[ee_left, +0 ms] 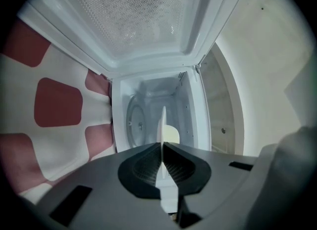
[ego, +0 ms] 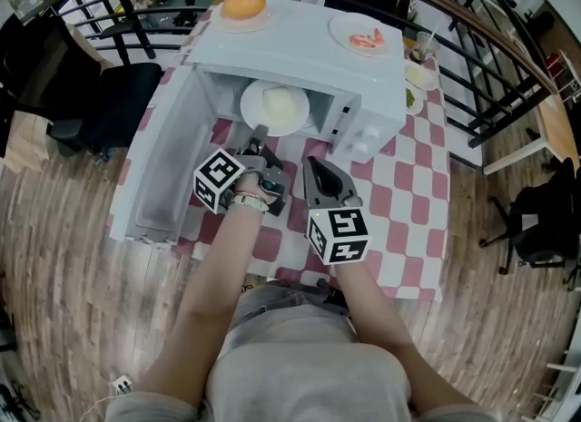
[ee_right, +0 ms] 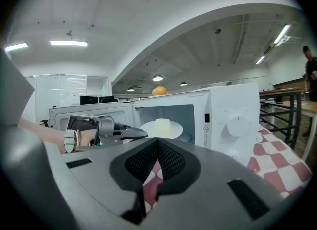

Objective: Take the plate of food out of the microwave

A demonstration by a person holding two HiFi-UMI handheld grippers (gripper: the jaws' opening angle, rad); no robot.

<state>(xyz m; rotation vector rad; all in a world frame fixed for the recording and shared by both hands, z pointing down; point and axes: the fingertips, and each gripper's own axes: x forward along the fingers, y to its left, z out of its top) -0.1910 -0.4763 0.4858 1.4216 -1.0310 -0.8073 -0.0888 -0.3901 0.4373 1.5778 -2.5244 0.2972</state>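
- A round white plate (ego: pixel 257 103) with a pale yellow block of food (ego: pixel 285 103) is seen in the open mouth of a white microwave oven (ego: pixel 300 62), which stands on a tabletop (ego: pixel 399 184) covered by a red-and-white checked cloth.
- The microwave's white door (ego: pixel 168 157) is swung fully open to the left.
- The near rim of the plate is grasped by the left gripper (ego: pixel 259 134); in the left gripper view its 2 dark ribbed fingers (ee_left: pixel 143 162) are clenched on the thin edge of the plate, which is seen edge-on between them.
- The right gripper (ego: pixel 311 164) is held just beside the left one, in front of the microwave and above the cloth; its fingers (ee_right: pixel 141 162) are pressed together with nothing between them.
- On top of the microwave, 2 more white plates are placed: 1 with an orange round food (ego: pixel 243 5) at the left, 1 with reddish pieces (ego: pixel 366 37) at the right.
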